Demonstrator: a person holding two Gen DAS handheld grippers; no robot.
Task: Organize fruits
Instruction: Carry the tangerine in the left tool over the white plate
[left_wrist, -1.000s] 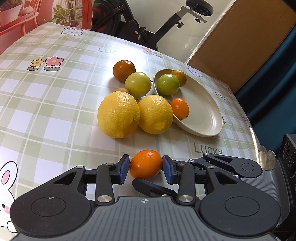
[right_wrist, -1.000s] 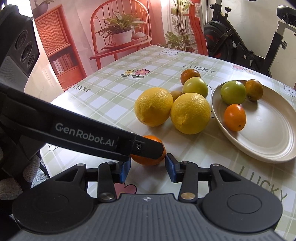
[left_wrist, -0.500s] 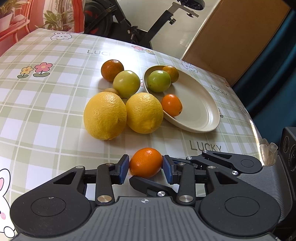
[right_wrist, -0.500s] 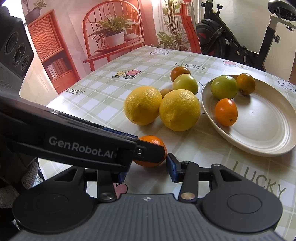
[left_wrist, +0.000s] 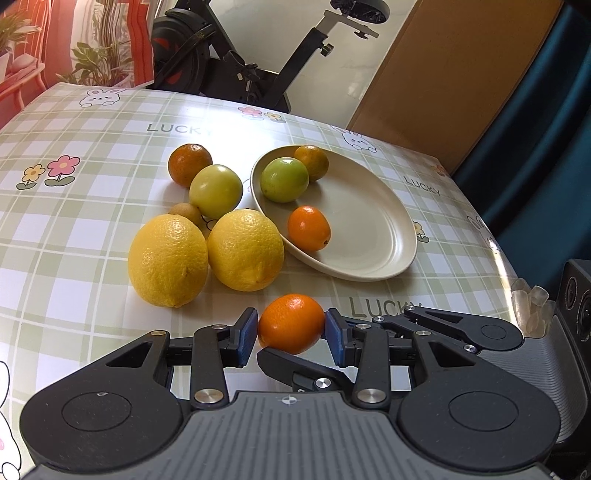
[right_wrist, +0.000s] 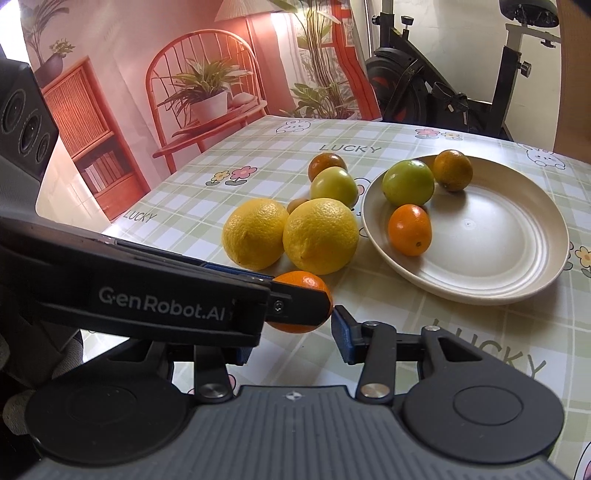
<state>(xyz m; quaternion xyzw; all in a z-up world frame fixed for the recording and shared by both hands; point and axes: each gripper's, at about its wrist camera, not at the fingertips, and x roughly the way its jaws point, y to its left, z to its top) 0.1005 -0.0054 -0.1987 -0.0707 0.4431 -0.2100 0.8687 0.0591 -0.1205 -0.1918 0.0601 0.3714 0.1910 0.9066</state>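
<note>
The small orange (left_wrist: 290, 323) sits between the blue pads of the left hand-held gripper (left_wrist: 291, 330), at 12 o'clock from its body. Both pads press its sides, so this hand-held gripper is clenched on the fruit, low over the checked surface (left_wrist: 74, 229). The orange's long axis runs across, from pad to pad. The right hand-held gripper (right_wrist: 291, 332) is spread apart and holds nothing; the orange lies just ahead of it. At 1 o'clock from the orange is the plate (left_wrist: 369, 221), at 11 o'clock two lemons (left_wrist: 207, 251).
</note>
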